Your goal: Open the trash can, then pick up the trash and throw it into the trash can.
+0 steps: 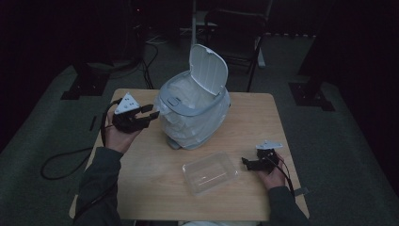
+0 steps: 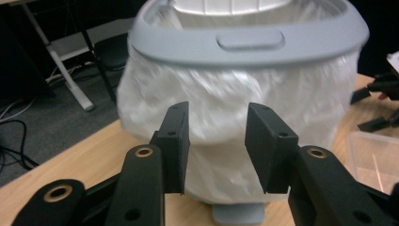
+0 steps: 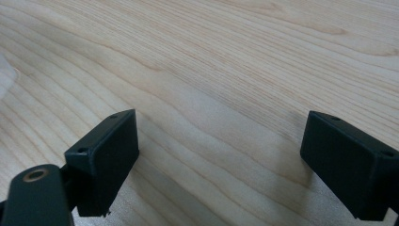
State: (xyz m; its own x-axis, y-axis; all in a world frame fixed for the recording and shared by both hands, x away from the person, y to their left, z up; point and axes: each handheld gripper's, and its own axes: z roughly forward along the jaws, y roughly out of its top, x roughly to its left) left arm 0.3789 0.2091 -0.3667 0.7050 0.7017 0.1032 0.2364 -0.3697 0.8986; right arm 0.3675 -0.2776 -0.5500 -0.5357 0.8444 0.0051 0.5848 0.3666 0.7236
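Observation:
A small grey bin (image 1: pixel 194 115) stands on the wooden table (image 1: pixel 254 117), its white lid (image 1: pixel 208 69) flipped up and a white bag liner (image 2: pixel 226 101) wrapped over its body. My left gripper (image 1: pixel 151 112) is open just left of the bin, jaws pointing at the liner; in the left gripper view the bin's grey rim (image 2: pixel 249 42) sits above the gripper (image 2: pixel 217 146). My right gripper (image 1: pixel 248 162) hangs open low over the table at the right, beside a clear plastic container (image 1: pixel 210 172). Bare wood lies between its jaws in the right gripper view (image 3: pixel 219 165).
A chair (image 1: pixel 240 37) stands behind the table. Cables (image 1: pixel 61 165) trail on the dark floor to the left. Dark stand bases (image 1: pixel 310 92) sit on either side at the back. The clear container's corner (image 2: pixel 376 155) and the other gripper (image 2: pixel 381 101) show at right in the left gripper view.

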